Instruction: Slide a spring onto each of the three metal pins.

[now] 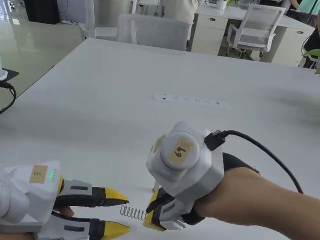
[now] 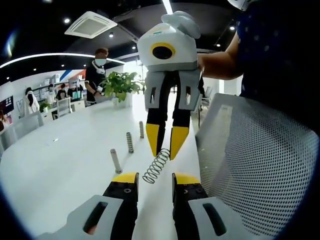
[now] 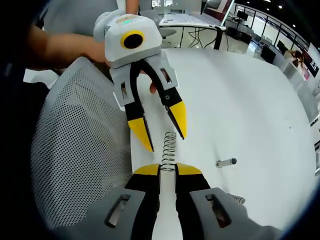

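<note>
Along near edge of white surface (image 1: 125,100), spring (image 1: 132,212) held level, one end clamped in right tongs (image 1: 150,215), other end pointing at left tongs (image 1: 128,214), spread apart. Beyond, office chairs (image 1: 255,25).

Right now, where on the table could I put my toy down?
The wide bare table between the power strip and the grippers is free. The near edge is crowded: the left gripper and right gripper meet at the spring there.
</note>
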A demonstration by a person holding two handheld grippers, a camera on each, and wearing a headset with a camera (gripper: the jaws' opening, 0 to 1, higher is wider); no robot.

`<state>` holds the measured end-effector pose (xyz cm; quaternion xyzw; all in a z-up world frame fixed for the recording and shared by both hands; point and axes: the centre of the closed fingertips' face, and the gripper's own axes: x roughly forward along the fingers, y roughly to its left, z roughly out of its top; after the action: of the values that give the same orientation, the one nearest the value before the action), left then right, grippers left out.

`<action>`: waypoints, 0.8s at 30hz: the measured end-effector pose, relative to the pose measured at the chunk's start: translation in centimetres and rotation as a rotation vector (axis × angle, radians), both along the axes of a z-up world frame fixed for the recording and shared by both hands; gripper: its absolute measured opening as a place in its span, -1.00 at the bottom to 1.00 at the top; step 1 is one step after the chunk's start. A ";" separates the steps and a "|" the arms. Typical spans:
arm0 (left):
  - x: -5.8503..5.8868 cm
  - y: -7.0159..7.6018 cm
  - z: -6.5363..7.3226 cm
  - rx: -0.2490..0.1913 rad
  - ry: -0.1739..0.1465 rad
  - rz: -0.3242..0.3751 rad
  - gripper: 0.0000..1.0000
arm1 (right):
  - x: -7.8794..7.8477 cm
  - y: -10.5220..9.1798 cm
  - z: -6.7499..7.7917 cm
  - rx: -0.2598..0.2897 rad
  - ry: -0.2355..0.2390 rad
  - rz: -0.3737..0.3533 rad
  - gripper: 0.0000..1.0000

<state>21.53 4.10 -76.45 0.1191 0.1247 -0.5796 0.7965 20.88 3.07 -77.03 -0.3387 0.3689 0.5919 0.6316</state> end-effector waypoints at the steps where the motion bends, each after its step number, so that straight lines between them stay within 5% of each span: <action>1: -0.1 -0.1 0.0 0.001 -0.001 -0.004 -0.68 | -0.1 0.0 0.0 -0.003 0.003 0.009 -0.84; 14: -0.8 -0.6 0.0 0.022 -0.022 -0.054 -0.92 | -1.0 -0.6 0.2 -0.030 0.016 0.070 -0.84; 24: -0.5 -0.9 0.1 0.018 -0.023 -0.052 -0.93 | -0.5 0.1 2.3 0.026 -0.010 0.059 -0.85</action>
<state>21.07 3.25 -76.35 0.1360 0.1173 -0.5977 0.7813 20.39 3.14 -74.72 -0.3440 0.3479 0.6133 0.6201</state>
